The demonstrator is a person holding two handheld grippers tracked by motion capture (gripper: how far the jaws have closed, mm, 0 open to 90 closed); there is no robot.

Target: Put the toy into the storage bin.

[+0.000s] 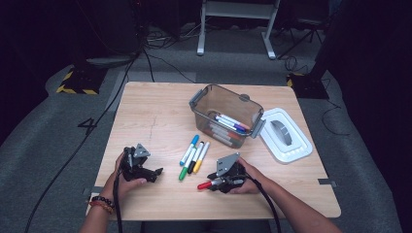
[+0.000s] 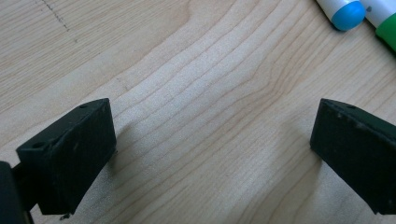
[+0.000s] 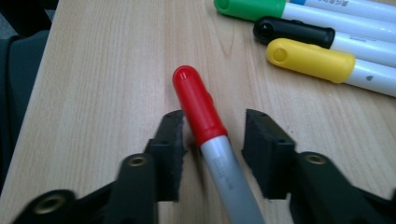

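Red marker (image 3: pixel 200 105) between right gripper (image 3: pixel 212 135) jaws; yellow marker (image 3: pixel 310 59) near.

Camera layout: one fixed overhead view, two close gripper-mounted views.

High view looks forward and down across the pale wooden table (image 1: pixel 145 116); left gripper view sits close above bare tabletop; right gripper view sits close over the red-capped grey marker (image 3: pixel 198 105). All share the loose green-capped marker (image 2: pixel 387 30).

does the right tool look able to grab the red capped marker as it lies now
Probably yes. The red capped marker lies on the table between the right tool's open jaws, one pad touching or nearly so, a gap on the other side. Nothing blocks it; the other markers lie apart.
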